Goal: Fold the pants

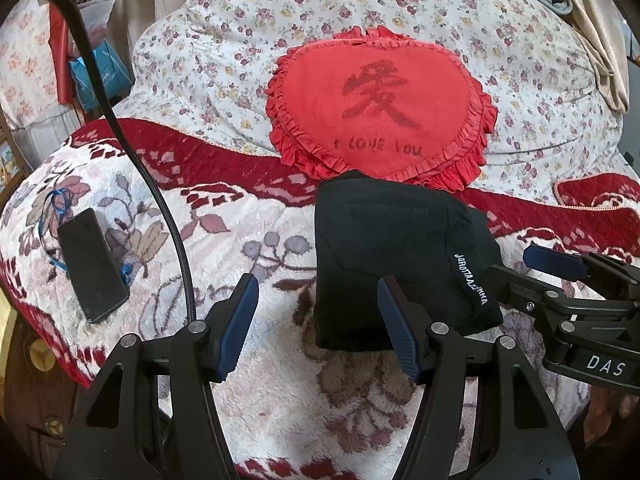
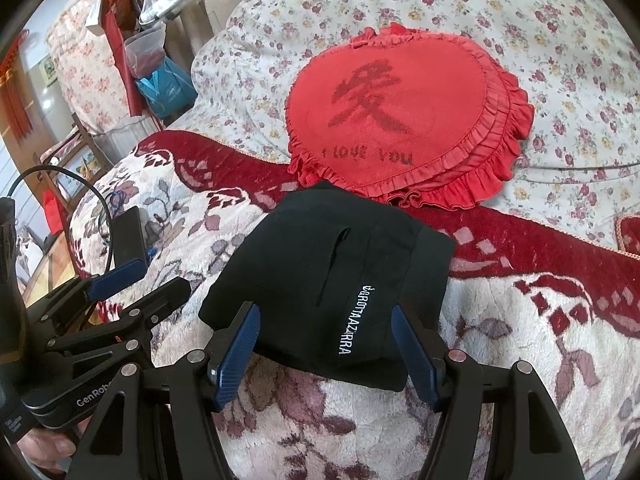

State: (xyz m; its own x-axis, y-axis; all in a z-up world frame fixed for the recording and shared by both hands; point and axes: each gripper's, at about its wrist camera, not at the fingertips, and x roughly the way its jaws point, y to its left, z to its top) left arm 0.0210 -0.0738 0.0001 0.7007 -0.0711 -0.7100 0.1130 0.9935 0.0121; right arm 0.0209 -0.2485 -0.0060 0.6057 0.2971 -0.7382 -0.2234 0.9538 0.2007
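The black pants (image 1: 384, 248) lie folded into a small square bundle on the floral blanket (image 1: 240, 248), with white lettering on the side. They also show in the right wrist view (image 2: 320, 280). My left gripper (image 1: 320, 300) is open and empty, above the bundle's near left edge. My right gripper (image 2: 324, 332) is open and empty, its blue fingers either side of the bundle's near edge. The right gripper also shows at the right of the left wrist view (image 1: 560, 268).
A red heart-shaped pillow (image 1: 380, 104) lies just behind the pants on a floral duvet (image 1: 520, 60). A black phone (image 1: 92, 264) with a blue cord lies at the left. A black cable (image 1: 160, 208) crosses the blanket. Bags (image 2: 164, 80) hang at the bedside.
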